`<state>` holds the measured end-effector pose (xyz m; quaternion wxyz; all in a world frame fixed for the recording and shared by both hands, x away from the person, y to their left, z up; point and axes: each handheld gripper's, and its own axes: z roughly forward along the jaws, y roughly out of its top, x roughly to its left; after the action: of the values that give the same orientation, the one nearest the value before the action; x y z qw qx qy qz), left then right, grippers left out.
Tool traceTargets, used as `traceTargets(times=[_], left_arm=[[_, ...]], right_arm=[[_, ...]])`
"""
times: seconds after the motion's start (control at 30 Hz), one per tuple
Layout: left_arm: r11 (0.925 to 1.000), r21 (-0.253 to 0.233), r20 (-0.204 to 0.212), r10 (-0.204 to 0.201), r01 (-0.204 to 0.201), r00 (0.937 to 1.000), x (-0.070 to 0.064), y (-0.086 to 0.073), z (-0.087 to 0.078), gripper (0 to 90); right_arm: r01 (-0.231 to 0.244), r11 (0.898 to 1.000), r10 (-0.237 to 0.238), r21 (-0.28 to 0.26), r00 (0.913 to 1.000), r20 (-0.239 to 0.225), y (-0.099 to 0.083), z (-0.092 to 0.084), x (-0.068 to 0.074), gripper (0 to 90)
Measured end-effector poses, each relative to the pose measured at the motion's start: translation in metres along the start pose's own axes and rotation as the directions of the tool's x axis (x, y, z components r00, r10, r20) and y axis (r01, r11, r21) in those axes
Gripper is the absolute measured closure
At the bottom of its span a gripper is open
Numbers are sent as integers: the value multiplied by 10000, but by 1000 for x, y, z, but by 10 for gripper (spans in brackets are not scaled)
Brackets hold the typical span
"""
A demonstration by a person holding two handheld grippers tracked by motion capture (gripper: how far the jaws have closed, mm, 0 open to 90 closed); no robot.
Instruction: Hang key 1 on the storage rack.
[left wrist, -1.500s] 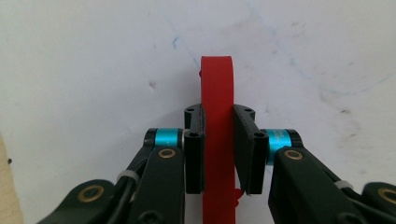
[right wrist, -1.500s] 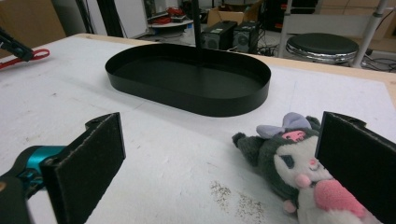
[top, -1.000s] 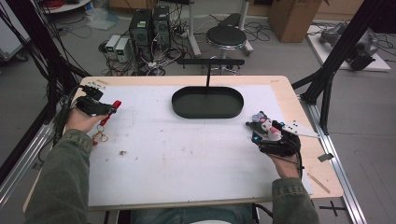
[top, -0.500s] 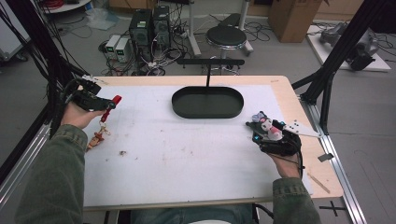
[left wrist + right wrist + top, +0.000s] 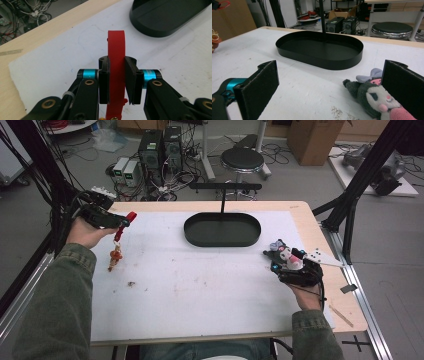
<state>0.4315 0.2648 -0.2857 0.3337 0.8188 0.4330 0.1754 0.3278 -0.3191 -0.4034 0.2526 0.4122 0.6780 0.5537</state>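
Note:
My left gripper (image 5: 123,221) is raised over the mat's far left corner, shut on the red strap (image 5: 126,218) of a small orange-brown charm (image 5: 115,258) that dangles beneath it. In the left gripper view the pads clamp the red strap (image 5: 116,47) from both sides, so the left gripper (image 5: 117,61) is shut on it. My right gripper (image 5: 280,257) rests at the right, and in its own view the right gripper (image 5: 332,82) is open. A grey-and-pink plush toy (image 5: 372,97) lies between the jaws, close to the right pad. The plush toy (image 5: 286,254) also shows from above.
A black oval tray (image 5: 195,236) with a T-shaped stand (image 5: 225,186) sits at the far middle of the white mat; its rim (image 5: 337,65) lies ahead of the right gripper. A small crumb-like bit (image 5: 131,283) lies near the left. A thin stick (image 5: 342,315) lies by the right edge.
My left hand has risen and shifted slightly, drawing the red strap up, and the charm has come up with it. The right hand and the plush have stayed put.

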Motion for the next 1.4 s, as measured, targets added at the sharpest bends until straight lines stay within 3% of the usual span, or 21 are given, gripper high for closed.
traceTargets(times=[0.23, 0.6, 0.97, 1.4], left_arm=[[9998, -178, 139, 86, -83, 9999, -5, 13, -8, 751], [9980, -527, 280, 355, -340, 9990, -25, 49, -15, 751], [9946, -557, 708, 918, -880, 9933, -45, 80, -3, 751], [9905, -768, 1050, 1222, -1145, 9869, -65, 110, 15, 751]], right_arm=[[-61, 10000, 61, -10, 10000, -3, 0, -1, 0, 4], [-185, 9998, 185, -41, 9998, -3, 0, -2, 0, 4], [-155, 9999, 155, -62, 9999, -32, 0, -3, -1, 4], [-242, 9997, 241, -83, 9997, -64, -1, -4, -1, 4]])
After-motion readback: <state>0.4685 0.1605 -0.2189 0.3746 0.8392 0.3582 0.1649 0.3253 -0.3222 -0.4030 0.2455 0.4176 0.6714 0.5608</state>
